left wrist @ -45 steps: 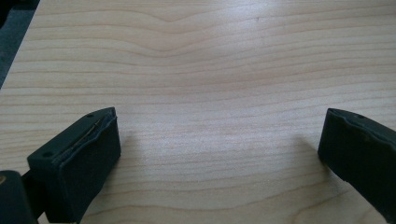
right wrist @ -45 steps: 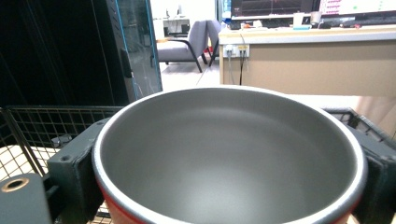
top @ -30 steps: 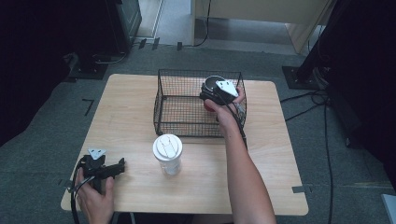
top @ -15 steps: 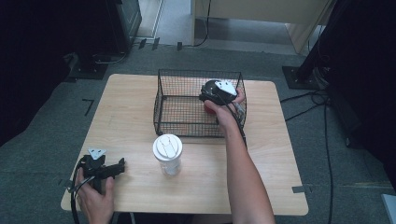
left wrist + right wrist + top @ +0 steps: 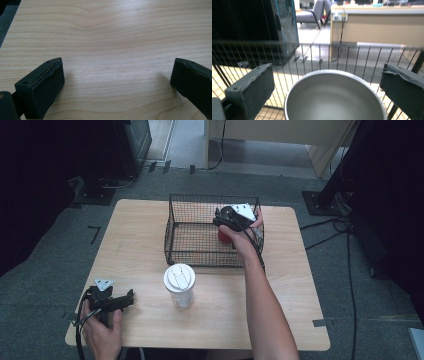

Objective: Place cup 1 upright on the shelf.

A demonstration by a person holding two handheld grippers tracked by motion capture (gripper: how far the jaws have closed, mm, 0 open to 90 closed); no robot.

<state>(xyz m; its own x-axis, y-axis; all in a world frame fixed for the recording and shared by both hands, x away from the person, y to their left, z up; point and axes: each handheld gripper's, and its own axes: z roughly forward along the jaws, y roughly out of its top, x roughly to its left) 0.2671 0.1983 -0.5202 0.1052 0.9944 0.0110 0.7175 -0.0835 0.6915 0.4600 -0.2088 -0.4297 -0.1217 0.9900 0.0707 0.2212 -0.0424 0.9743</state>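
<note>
Left hand-held gripper (image 5: pixel 131 297) rests on the worktop (image 5: pixel 135 250), jaws spread, nothing between. Right hand-held gripper (image 5: pixel 328 87) sits inside the wire basket (image 5: pixel 180 227); its jaws have just been opening, released, with the grey-lined bowl (image 5: pixel 334 98) between them, untouched.

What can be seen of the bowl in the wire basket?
The bowl is round, with a smooth grey, matte inside and a thin rim; from the high view its outside looks red. It sits upright and empty inside the black wire basket, near its right end. The right gripper has just been opening; its jaws stand on either side of the rim without pressing it.
</note>
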